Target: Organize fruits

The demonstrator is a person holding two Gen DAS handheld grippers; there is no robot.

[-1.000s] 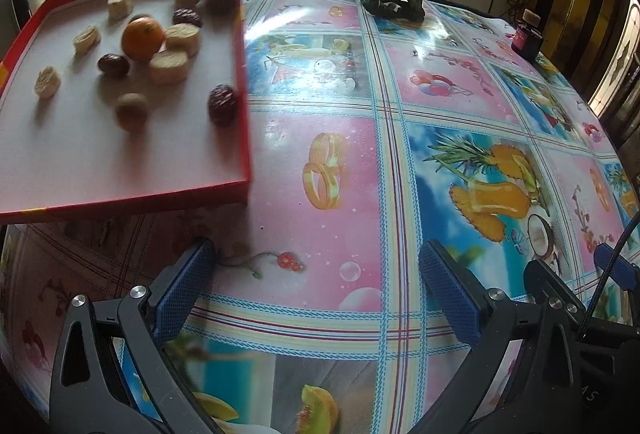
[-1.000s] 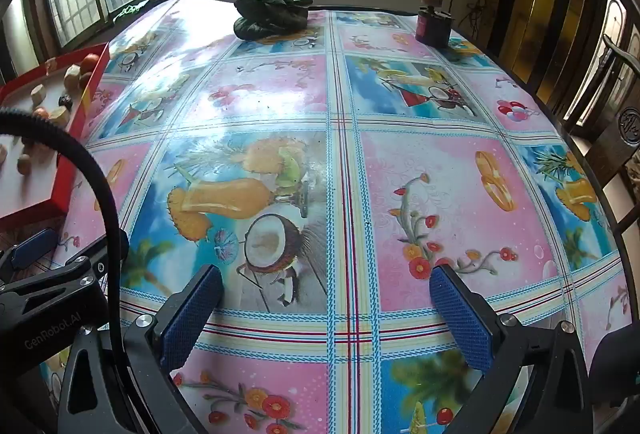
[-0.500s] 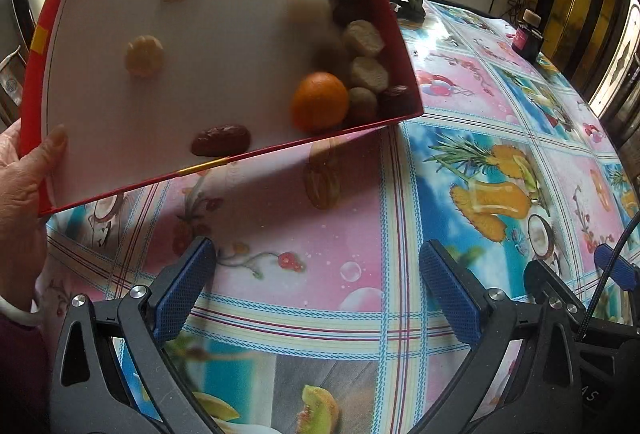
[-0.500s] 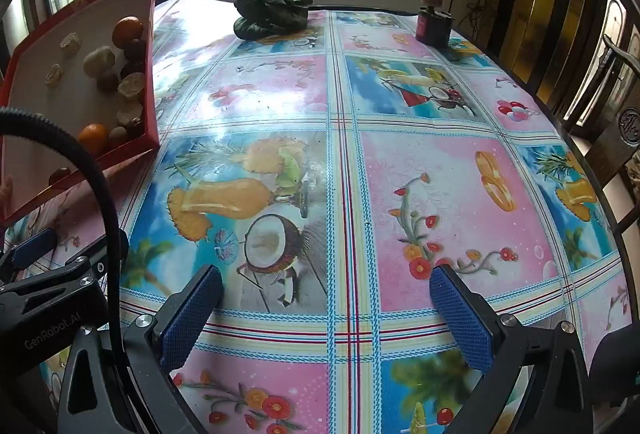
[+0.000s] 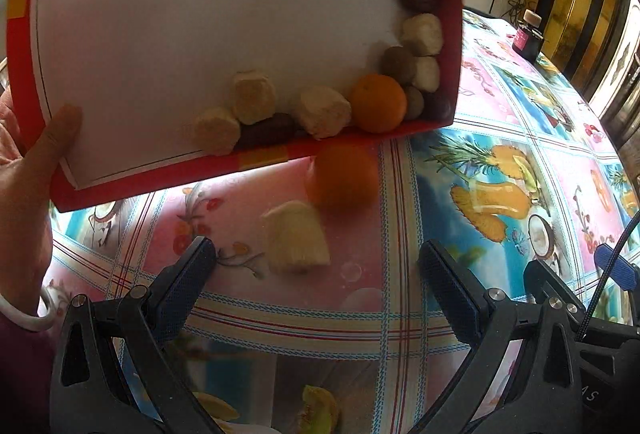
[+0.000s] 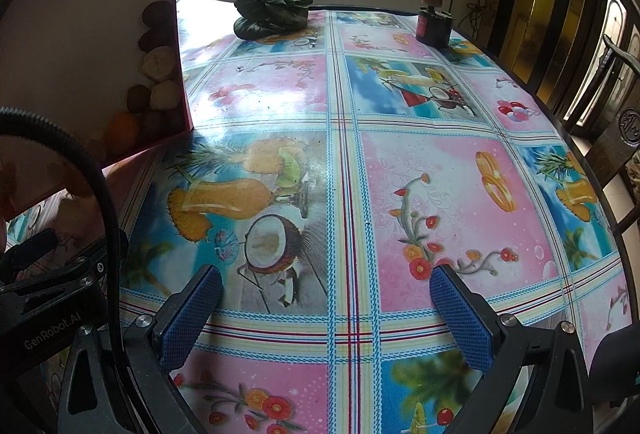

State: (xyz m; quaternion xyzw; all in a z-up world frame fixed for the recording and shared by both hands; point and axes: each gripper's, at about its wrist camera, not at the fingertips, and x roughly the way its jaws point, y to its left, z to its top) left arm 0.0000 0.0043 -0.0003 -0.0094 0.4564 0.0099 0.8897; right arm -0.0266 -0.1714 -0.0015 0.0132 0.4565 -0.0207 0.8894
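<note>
Both tools (image 5: pixel 316 274) (image 6: pixel 326 308) wide open, empty; blurred orange (image 5: pixel 343 176) below tilted tray (image 5: pixel 264 156).

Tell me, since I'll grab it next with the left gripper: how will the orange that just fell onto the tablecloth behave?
The orange is round and motion-blurred, so it will probably roll on. The tablecloth looks glossy, giving little friction to stop it. It seems firm enough to fit between the open fingers of the left gripper.
</note>
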